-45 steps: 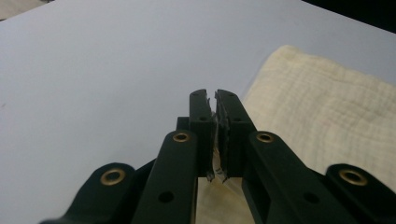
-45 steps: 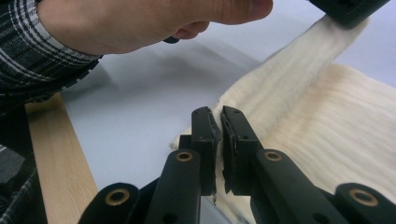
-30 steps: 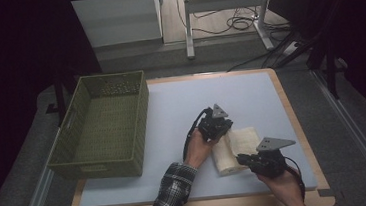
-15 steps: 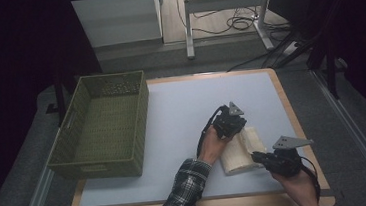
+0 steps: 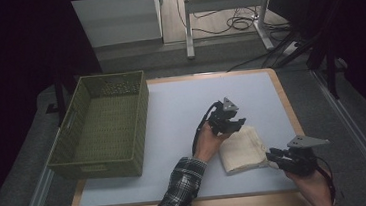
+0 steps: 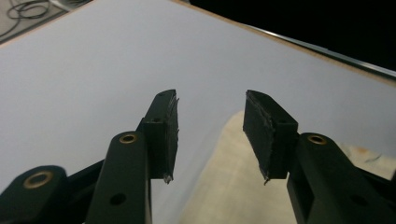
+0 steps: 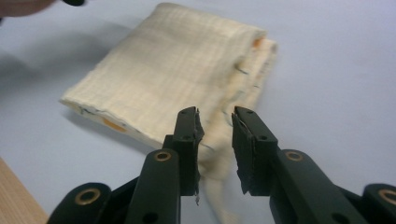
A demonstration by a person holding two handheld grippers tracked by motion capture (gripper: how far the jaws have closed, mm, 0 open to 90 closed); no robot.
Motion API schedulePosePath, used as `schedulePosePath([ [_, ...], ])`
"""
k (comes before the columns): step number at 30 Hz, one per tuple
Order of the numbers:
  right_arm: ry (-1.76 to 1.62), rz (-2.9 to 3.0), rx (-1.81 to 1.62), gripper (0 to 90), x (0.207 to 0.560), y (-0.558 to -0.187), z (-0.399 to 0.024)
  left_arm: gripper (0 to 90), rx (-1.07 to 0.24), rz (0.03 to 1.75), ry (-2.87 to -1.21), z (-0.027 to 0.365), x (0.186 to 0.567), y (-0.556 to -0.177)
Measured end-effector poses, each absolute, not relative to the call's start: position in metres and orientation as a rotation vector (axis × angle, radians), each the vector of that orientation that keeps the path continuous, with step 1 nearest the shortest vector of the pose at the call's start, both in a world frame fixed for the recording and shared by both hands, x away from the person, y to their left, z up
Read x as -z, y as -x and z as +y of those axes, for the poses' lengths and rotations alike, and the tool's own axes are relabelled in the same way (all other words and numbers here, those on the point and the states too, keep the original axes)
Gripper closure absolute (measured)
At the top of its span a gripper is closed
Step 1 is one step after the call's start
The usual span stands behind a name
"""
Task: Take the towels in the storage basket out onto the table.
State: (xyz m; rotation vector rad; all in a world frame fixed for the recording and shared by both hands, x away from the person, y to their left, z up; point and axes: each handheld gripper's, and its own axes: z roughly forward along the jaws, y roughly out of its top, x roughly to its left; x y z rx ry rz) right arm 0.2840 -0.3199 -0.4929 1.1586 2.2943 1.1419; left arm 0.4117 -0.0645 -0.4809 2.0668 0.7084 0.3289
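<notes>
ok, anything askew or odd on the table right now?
Slightly. The folded cream woven cloth lies skewed to the white table mat's edges, and its layers don't line up: loose edges and orange patches stick out near the right gripper. Nothing spilled or damaged.

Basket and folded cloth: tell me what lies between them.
Bare table mostly; the person's left hand and left tool sit beside the cloth, high view.

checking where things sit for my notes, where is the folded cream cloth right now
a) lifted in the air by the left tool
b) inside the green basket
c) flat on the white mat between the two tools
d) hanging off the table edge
c: the folded cream cloth lies flat on the white mat, with the left tool above its upper edge and the right tool at its right side; the green basket stands apart at the left.
</notes>
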Motion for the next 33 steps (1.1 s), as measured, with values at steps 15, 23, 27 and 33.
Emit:
schedulePosePath([
  [15, -1.161, 2.289, -1.094, 65.2, 0.486, -0.335, -0.289, 35.5, -0.372, 0.806, -2.119, -0.013, 0.504, -0.404],
  [23, -1.198, 2.324, -1.005, 89.4, 0.508, -0.367, -0.269, 33.1, -0.378, 0.838, -2.103, 0.004, 0.51, -0.4],
  [27, -1.151, 2.276, -1.02, 89.5, 0.492, -0.355, -0.274, 33.0, -0.376, 0.841, -2.08, 0.007, 0.506, -0.399],
  [33, -1.174, 2.286, -1.004, 87.9, 0.494, -0.352, -0.287, 33.1, -0.363, 0.827, -2.073, -0.004, 0.506, -0.399],
])
